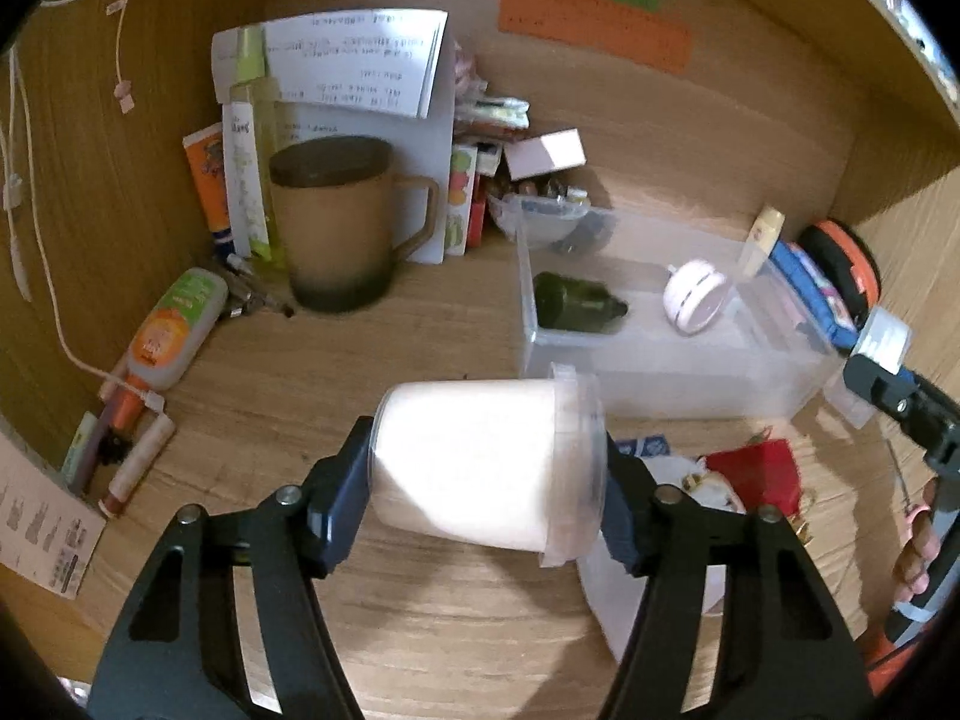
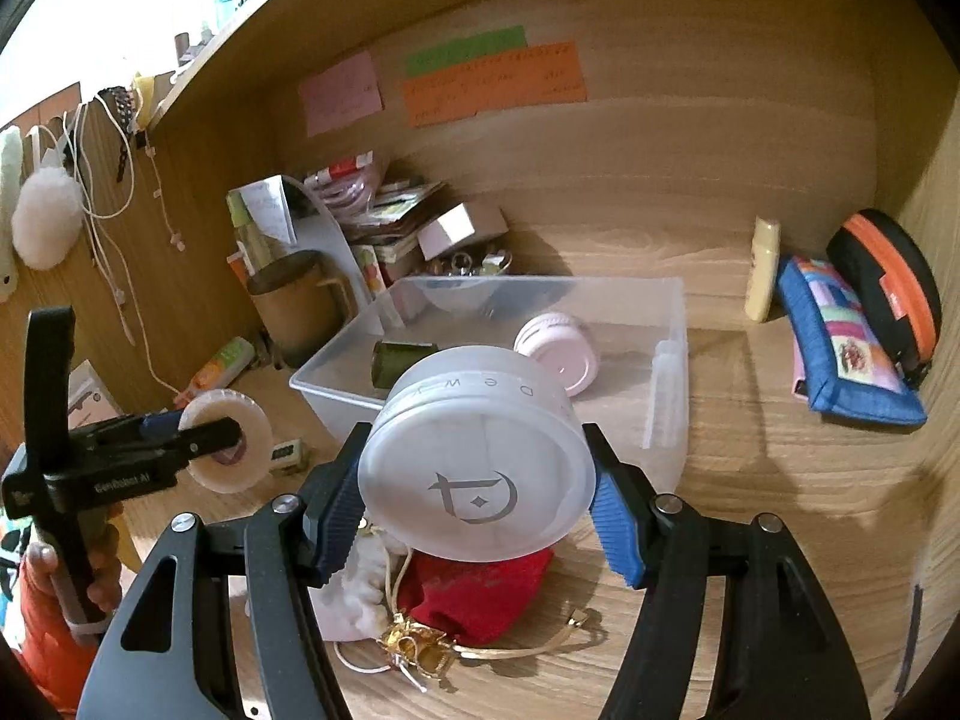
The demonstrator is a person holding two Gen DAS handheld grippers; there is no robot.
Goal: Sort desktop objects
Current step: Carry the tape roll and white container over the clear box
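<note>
**Two containers held above the table, clear bin beyond**

While both grippers sit over the wooden table point(image 1: 420, 630), each has its jaws clamped on a container. The left gripper point(image 1: 489, 498) holds a translucent plastic tub with a white fill and a clear flanged lid point(image 1: 480, 468); its blue pads press the base on one side and the lid on the other. The tub lies on its side, its long axis running across the left wrist view, lid end toward the right. In the right wrist view the same tub point(image 2: 225, 441) shows end-on at the far left.

The right gripper point(image 2: 480, 510) grips a frosted white round jar with a grey crescent logo point(image 2: 480, 480) by its side walls. The jar is short and wide, its axis tilted so the logo face points toward the camera and slightly down.

Just behind the jar stands a clear rectangular plastic bin point(image 2: 666, 408), holding a dark green bottle point(image 2: 402, 363) lying on its side and a pale pink round case point(image 2: 558, 351). Below the jar lies a red cloth pouch point(image 2: 480, 600). A brown lidded mug point(image 1: 342, 228) stands at the back left.
</note>
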